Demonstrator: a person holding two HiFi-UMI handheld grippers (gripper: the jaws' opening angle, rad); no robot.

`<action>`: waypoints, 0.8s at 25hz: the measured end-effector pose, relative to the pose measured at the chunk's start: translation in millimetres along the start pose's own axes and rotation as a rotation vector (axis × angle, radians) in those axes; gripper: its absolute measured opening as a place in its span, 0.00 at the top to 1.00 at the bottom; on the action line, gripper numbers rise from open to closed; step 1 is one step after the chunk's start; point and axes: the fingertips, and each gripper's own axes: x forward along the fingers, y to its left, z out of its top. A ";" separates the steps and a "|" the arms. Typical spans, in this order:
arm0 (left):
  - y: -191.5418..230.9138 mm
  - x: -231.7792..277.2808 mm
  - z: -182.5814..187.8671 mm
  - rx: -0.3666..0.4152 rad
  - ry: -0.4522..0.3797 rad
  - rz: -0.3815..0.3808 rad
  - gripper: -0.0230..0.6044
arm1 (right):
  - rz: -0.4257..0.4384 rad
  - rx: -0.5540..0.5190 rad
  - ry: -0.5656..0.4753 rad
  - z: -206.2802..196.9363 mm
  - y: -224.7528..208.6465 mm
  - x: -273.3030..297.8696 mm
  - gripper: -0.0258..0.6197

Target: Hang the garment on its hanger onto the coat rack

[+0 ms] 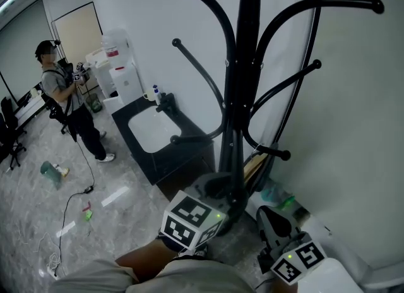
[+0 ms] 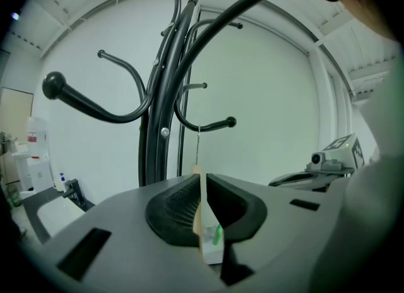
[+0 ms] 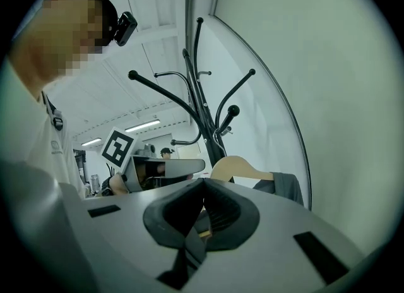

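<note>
The black coat rack (image 1: 243,96) stands right in front of me, its curved arms spreading out. A wooden hanger (image 1: 252,168) carrying a grey garment (image 3: 287,187) hangs low beside the pole. My left gripper (image 2: 203,216) is shut on the hanger's wooden edge (image 2: 202,200). The hanger's wire hook (image 2: 197,146) rises to a low rack arm (image 2: 211,125) that ends in a ball; whether it rests on that arm I cannot tell. My right gripper (image 3: 201,213) is shut on grey cloth and a sliver of wood, with the hanger's shoulder (image 3: 243,167) showing beyond. Both grippers (image 1: 214,191) (image 1: 273,221) sit low near the rack's base.
A white wall (image 1: 353,127) lies close behind the rack. To its left stands a black cabinet with a white sink (image 1: 154,131), with a water dispenser (image 1: 120,64) behind it. Farther off, a person (image 1: 63,96) stands on the grey floor among cables (image 1: 76,203).
</note>
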 end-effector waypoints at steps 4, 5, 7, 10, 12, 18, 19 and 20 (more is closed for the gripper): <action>-13.0 4.1 4.3 -0.008 -0.013 -0.040 0.95 | -0.003 -0.015 0.014 -1.8 2.3 6.0 0.94; -17.7 6.8 4.7 -0.013 -0.013 -0.060 0.95 | -0.007 -0.018 0.018 -2.3 2.0 7.5 0.94; -27.2 11.4 4.6 -0.024 -0.014 -0.099 0.95 | -0.018 -0.031 0.026 -2.4 1.9 9.5 0.94; -35.3 14.7 -0.7 -0.033 -0.004 -0.128 0.96 | -0.041 -0.062 0.038 -2.5 2.4 9.0 0.94; -36.4 14.7 -4.8 -0.040 0.001 -0.131 0.96 | -0.056 -0.071 0.047 -4.2 1.2 8.5 0.94; -40.3 14.1 -7.7 -0.045 -0.003 -0.148 0.96 | -0.079 -0.073 0.052 -7.6 0.6 7.5 0.94; -40.3 13.9 -8.1 -0.047 -0.003 -0.150 0.96 | -0.081 -0.074 0.052 -7.5 0.8 7.6 0.94; -40.2 13.7 -8.4 -0.049 -0.003 -0.153 0.96 | -0.083 -0.076 0.052 -7.4 0.9 7.8 0.94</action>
